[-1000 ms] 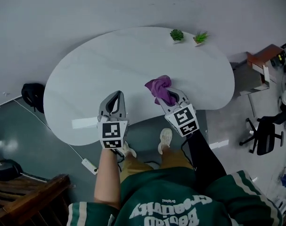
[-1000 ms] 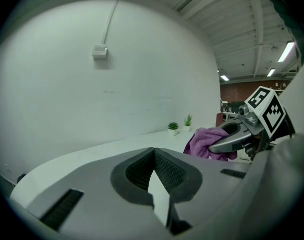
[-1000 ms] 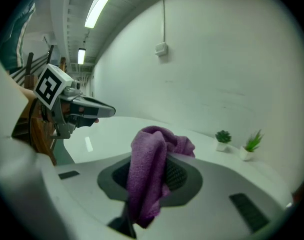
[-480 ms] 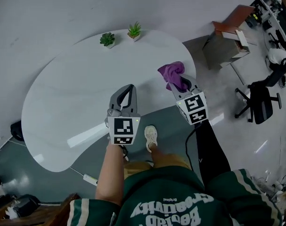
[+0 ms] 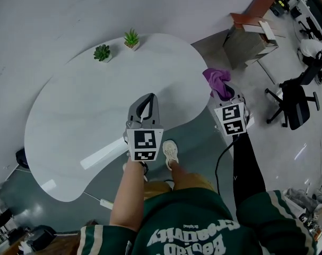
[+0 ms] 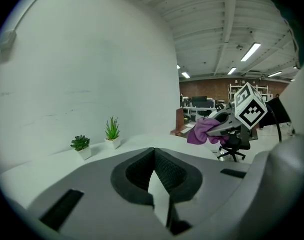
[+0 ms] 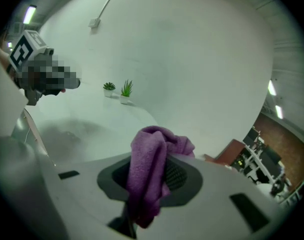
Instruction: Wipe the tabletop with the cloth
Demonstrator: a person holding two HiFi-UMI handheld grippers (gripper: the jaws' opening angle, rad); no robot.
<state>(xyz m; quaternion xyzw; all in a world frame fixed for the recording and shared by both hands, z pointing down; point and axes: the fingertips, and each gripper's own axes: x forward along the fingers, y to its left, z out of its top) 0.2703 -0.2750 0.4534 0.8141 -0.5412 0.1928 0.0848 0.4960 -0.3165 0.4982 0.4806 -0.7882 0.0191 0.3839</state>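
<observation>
Here the cloth [image 5: 216, 79], a purple one, is off the counter [image 5: 86, 105] altogether. It hangs bunched from the right gripper [image 5: 227, 95], which is held in the air just past the counter's right end, above the grey floor [image 5: 198, 137]. The right gripper view shows its jaws clamped on the cloth: the fabric rises in a crumpled lump above the tips and trails down between the dark pads.

The left gripper [image 5: 145, 102] is held above the counter's near, curved-in edge and points across the white top. Its jaws are brought together at the tips with nothing between them; only a thin white sliver of the counter shows through behind the tips in the left gripper view.

Two small potted plants stand at the counter's far edge, a low dark-green one [image 5: 102, 52] and, just beside it, a taller spiky one [image 5: 131, 37]. The person stands in the hollow of the counter's near side, one pale shoe [image 5: 171, 153] on the floor there. A black office chair [image 5: 296, 104] stands well beyond the counter's right end.
</observation>
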